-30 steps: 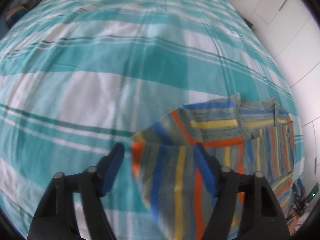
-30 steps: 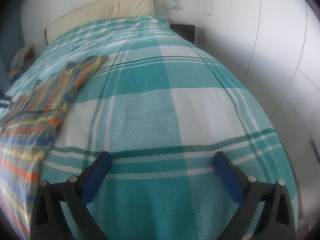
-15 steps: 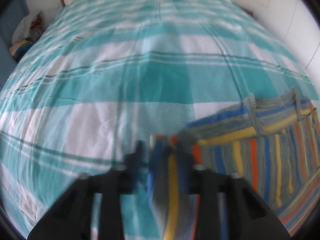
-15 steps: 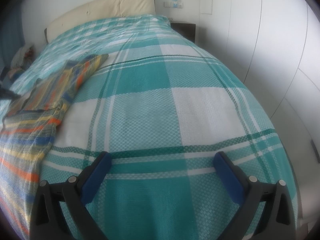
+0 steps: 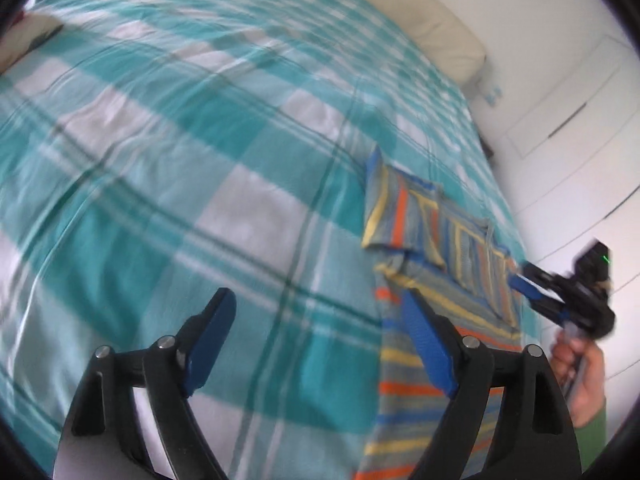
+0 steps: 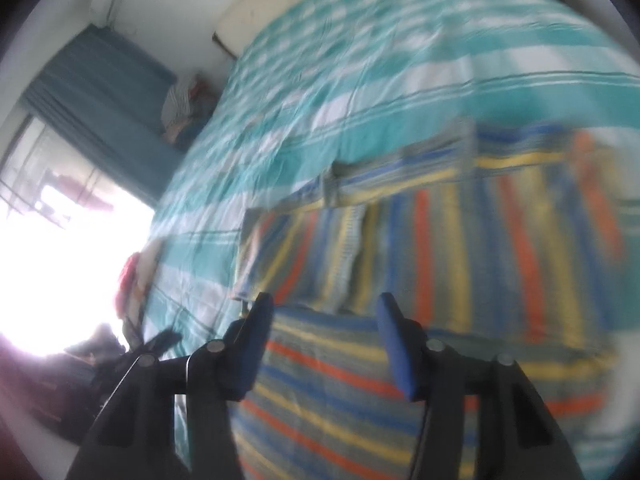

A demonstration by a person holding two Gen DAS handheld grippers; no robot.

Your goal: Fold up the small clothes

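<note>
Teal-and-white plaid bedspread (image 5: 200, 152) fills the left wrist view, a cream headboard (image 5: 444, 40) far right; the left gripper (image 5: 316, 344), just opening, stands apart and empty beside the striped garment (image 5: 436, 240). From the right wrist, a curtained window (image 6: 80, 128) glares left; the right gripper (image 6: 324, 344), just closing, hangs part-open over the garment, gripping nothing.
</note>
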